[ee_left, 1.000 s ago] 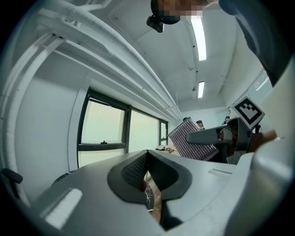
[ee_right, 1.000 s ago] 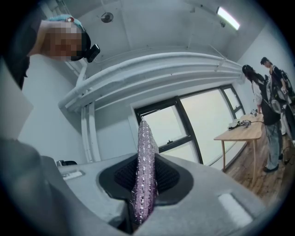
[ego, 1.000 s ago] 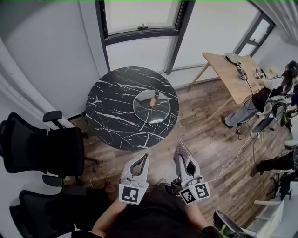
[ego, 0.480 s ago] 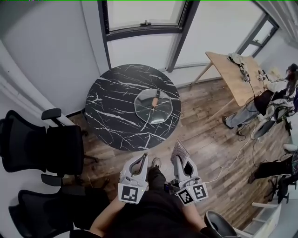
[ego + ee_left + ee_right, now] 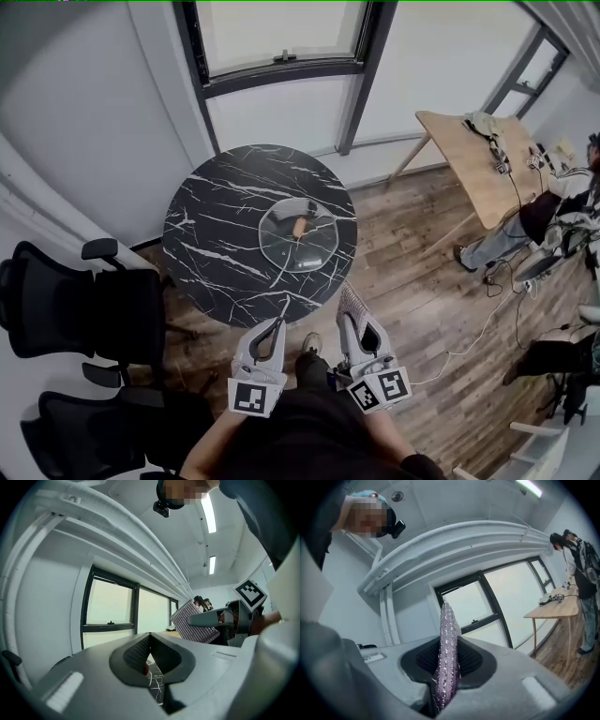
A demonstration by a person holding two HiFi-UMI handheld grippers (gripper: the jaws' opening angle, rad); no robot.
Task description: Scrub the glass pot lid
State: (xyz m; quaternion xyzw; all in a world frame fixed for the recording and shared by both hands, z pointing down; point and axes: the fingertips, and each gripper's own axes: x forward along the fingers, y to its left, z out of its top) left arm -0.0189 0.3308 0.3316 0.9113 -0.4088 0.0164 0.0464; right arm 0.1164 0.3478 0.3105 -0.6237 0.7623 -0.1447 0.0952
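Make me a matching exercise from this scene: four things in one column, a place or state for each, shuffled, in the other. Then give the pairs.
Things
1. glass pot lid
2. scrubbing pad
3. left gripper
4. wooden table

Place or state
A. shut, with nothing in it
B. lying on the round marble table
C. at the far right of the head view
D. clamped in the right gripper

Pairs: 1-B, 2-D, 3-A, 4-C

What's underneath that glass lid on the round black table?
Only the black marbled tabletop shows through the glass pot lid. A small patch beneath its brown handle is covered, so unseen.
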